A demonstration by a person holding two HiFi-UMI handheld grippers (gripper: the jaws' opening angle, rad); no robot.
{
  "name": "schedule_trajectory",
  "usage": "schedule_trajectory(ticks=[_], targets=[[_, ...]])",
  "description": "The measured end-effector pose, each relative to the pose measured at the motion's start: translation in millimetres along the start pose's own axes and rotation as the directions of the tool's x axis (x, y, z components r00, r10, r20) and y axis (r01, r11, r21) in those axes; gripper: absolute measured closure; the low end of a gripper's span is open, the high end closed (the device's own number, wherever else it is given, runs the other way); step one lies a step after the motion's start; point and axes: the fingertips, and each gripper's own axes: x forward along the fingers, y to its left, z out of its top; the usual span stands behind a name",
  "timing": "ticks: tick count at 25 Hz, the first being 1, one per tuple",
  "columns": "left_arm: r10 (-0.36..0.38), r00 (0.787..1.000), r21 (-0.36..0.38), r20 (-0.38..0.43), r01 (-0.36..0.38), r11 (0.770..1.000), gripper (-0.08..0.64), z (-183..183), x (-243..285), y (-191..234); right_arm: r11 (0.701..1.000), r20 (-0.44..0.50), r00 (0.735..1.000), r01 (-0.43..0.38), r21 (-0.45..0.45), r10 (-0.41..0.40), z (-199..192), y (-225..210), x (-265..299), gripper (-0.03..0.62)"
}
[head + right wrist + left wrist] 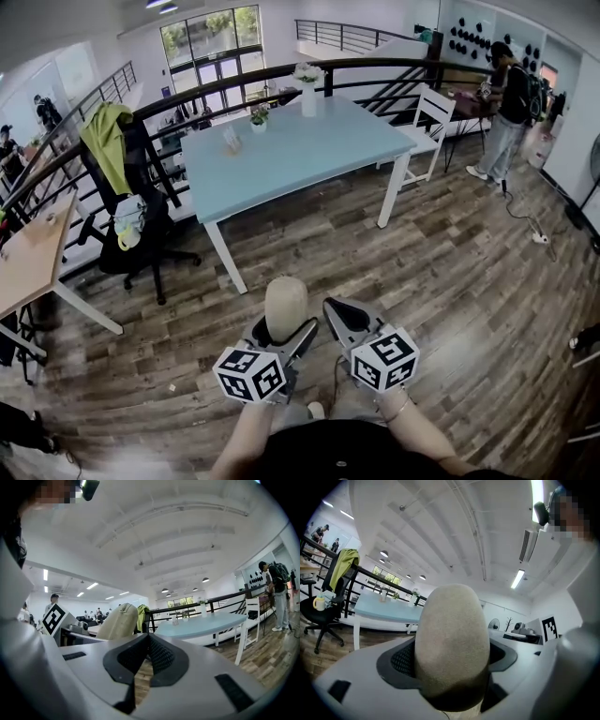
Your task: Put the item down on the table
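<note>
The left hand-held gripper (279,339) clamps the lower end of a beige, matte, egg-shaped item (285,307). Its long axis stands roughly upright, rounded tip up. The left gripper view shows a felt-like grain that the head view does not. The right hand-held gripper (336,312), just beside it, has its jaws pressed together on nothing. Both hang over the wood floor (450,272), well short of the pale blue tabletop (309,155).

Base of item (285,305) — inside left tongs (286,330)

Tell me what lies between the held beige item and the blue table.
Only bare wooden floor separates the item and the table, in the head view.
</note>
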Motion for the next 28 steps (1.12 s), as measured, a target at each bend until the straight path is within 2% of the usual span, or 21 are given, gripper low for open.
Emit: schedule_trajectory(ticks=[4,8,15,21,28], targets=[[-0.005,1.000,-0.003,-0.019,0.005,1.000,0.164,-3,5,17,0.999,0.013,0.999,0.036,0.038,-0.037,-7,-5,6,0.585],[-0.023,0.999,-0.025,-0.044,0.022,0.999,0.164,-10,14,26,0.997,-0.013,0.998,0.057,0.051,-0.057,-20,-7,9,0.585],[-0.031,0.997,-0.028,-0.070,0.029,0.999,0.164,-11,35,46,0.994,-0.039,0.995,0.095,0.061,-0.093,-27,-36,31,0.585],[-0.012,0.997,-0.043,-0.077,0.009,0.999,0.164,-8,64,77,0.996,-0.041,0.998,0.060,0.065,-0.057,-26,-63,71,0.586],[0.004,0.998,-0.028,-0.070,-0.006,1.000,0.164,25,135,115,0.998,-0.023,1.000,0.013,0.061,-0.012,-6,-121,133,0.585]])
